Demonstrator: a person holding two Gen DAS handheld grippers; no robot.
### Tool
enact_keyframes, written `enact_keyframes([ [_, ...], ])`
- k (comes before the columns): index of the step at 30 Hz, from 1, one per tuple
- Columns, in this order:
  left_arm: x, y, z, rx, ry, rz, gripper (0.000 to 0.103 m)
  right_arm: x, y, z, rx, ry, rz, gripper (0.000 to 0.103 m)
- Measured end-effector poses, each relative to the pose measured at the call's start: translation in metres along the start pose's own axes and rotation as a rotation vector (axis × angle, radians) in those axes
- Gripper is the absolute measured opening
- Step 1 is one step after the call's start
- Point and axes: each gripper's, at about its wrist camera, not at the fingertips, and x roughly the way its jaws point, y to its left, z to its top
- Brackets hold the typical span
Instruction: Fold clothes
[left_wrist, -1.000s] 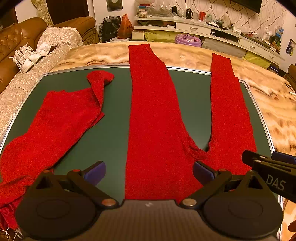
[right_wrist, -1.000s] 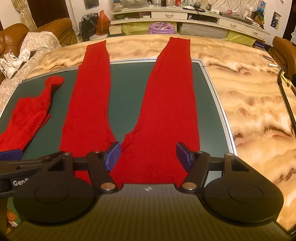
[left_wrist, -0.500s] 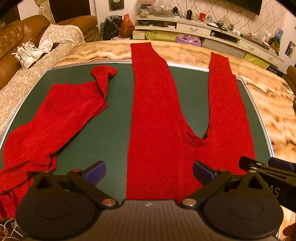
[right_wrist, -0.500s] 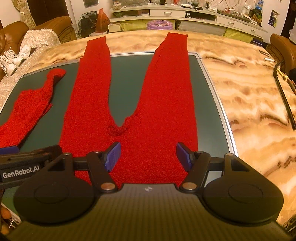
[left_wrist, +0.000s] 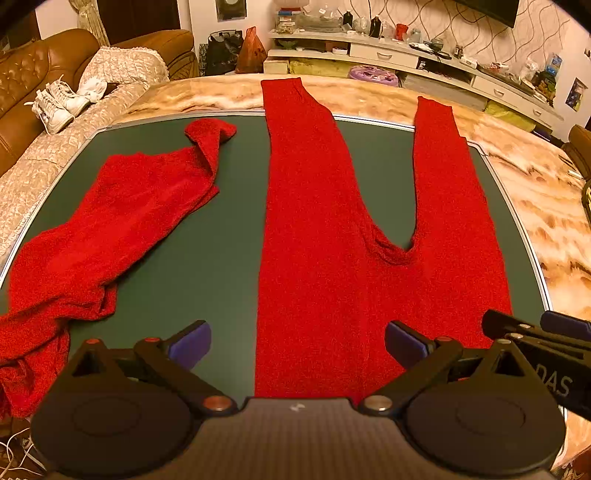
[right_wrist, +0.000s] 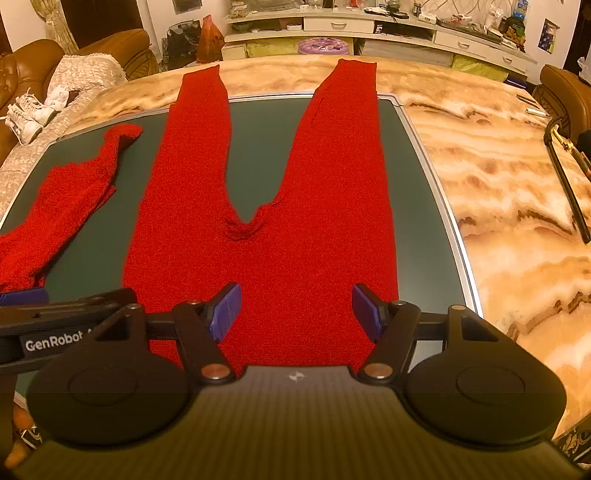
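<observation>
Red knit trousers (left_wrist: 317, 236) (right_wrist: 266, 229) lie flat on the dark green mat (left_wrist: 207, 243), legs pointing away and their ends reaching past the mat onto the marble. My left gripper (left_wrist: 297, 341) hangs open over the waist end's left part, nothing between its blue pads (left_wrist: 192, 341). My right gripper (right_wrist: 295, 310) is open over the waist end's right part, also holding nothing; its side shows at the right edge of the left wrist view. A second red garment (left_wrist: 107, 236) (right_wrist: 62, 206) lies crumpled on the mat to the left.
The mat sits on a marble-patterned table (right_wrist: 509, 177). A black strap with metal clips (right_wrist: 565, 177) lies at the table's right. A sofa with white shoes (left_wrist: 55, 103) stands left, and cluttered shelves (left_wrist: 424, 59) run along the far wall.
Both grippers drew back toward the near end of the trousers, so the crotch and more of the waist end now show ahead of them. Both stayed open.
</observation>
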Motion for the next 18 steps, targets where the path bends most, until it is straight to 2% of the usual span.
enact_keyframes([
  [6, -0.011, -0.001, -0.01, 0.016, -0.018, 0.014, 0.103, -0.006, 0.0, -0.009, 0.003, 0.003, -0.003, 0.074],
  [18, -0.027, 0.002, -0.027, 0.003, -0.034, -0.018, 0.103, -0.016, 0.0, -0.024, 0.007, 0.013, 0.005, 0.074],
])
